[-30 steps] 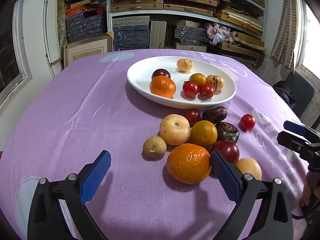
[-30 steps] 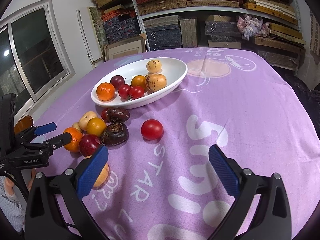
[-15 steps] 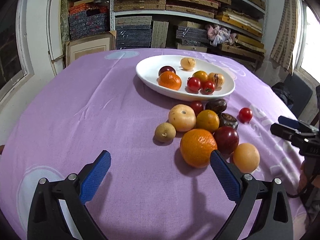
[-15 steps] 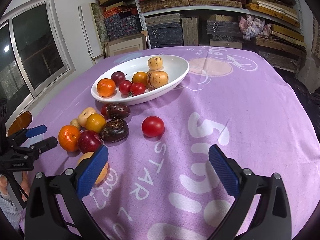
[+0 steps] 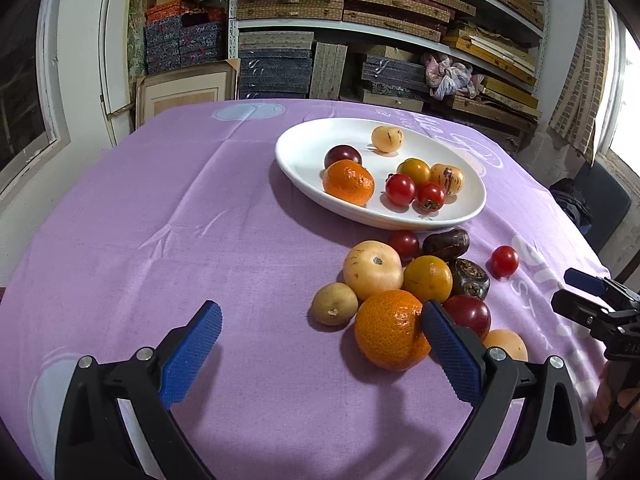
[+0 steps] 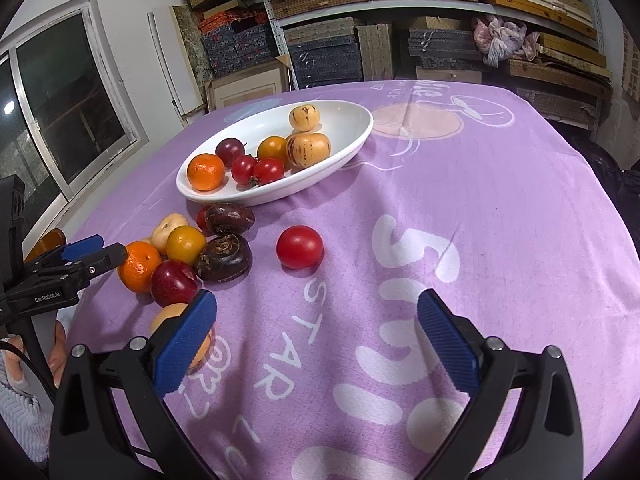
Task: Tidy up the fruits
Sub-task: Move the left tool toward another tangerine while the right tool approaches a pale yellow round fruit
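Note:
A white oval dish (image 5: pixel 304 148) (image 6: pixel 344 120) on the purple cloth holds an orange, a plum, tomatoes and pale melons. In front of it lies a loose pile: a large orange (image 5: pixel 390 330) (image 6: pixel 138 266), a pale round fruit (image 5: pixel 373 270), a small brown fruit (image 5: pixel 334 304), a yellow-orange fruit (image 5: pixel 427 279), two dark purple fruits (image 6: pixel 224 258), a red plum (image 6: pixel 174 282), a peach (image 5: pixel 506 344). A lone red tomato (image 6: pixel 299 247) (image 5: pixel 504 261) lies apart. My left gripper (image 5: pixel 320 338) is open, its right finger beside the large orange. My right gripper (image 6: pixel 316 332) is open over bare cloth.
Shelves stacked with boxes and mats (image 5: pixel 360 20) stand behind the table. A window (image 6: pixel 60 112) is on the left wall. A dark chair (image 5: pixel 592 204) sits past the table's right edge. A person's hand (image 6: pixel 56 344) holds the left gripper.
My left gripper has drawn back and then moved right toward the large orange. The right gripper view has edged closer to the fruit pile. Both stay open; no fruit moved.

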Action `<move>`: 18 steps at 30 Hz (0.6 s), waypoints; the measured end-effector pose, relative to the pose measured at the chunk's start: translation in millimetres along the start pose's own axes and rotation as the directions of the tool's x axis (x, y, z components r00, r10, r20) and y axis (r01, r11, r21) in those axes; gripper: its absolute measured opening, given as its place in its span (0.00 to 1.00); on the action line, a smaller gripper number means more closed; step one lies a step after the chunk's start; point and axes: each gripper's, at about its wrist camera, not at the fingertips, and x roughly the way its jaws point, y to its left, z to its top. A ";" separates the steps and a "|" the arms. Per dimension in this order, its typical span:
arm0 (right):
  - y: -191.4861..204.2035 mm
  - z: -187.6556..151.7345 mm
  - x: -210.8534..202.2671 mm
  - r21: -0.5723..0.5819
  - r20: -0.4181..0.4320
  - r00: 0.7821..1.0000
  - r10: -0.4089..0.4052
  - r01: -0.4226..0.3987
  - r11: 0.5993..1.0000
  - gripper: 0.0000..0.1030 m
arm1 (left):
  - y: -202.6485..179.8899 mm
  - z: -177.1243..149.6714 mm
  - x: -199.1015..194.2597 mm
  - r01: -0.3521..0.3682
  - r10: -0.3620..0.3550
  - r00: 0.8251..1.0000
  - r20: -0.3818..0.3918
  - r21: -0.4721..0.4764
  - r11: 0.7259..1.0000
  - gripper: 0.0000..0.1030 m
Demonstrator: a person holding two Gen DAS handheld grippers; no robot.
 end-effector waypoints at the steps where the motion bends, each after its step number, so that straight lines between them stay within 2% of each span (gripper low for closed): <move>1: -0.3 -0.1 0.1 -0.001 0.002 1.000 0.000 0.000 1.000 0.96 | 3.4 -1.9 -3.3 -0.010 0.010 1.000 -0.002 0.004 1.000 0.97; 6: -0.4 -0.4 0.9 -0.004 0.000 1.000 0.000 0.000 1.000 0.96 | 35.0 -18.3 -17.4 -0.116 0.116 0.993 -0.032 -0.003 0.993 0.97; 11: 2.1 -1.1 0.6 -0.017 0.001 1.000 0.002 -0.002 1.000 0.96 | 58.8 -19.3 -36.4 -0.010 0.008 1.000 -0.010 -0.112 0.994 0.97; 14: 2.1 -1.2 0.8 -0.011 0.000 1.000 0.003 -0.003 1.000 0.96 | 49.0 -12.2 -40.0 -0.010 0.011 1.000 0.012 -0.080 0.997 0.97; 18: 1.8 -1.4 1.5 -0.004 -0.005 1.000 0.005 -0.005 1.000 0.96 | 19.9 -9.8 -26.0 -0.018 0.018 1.000 -0.005 0.008 1.000 0.97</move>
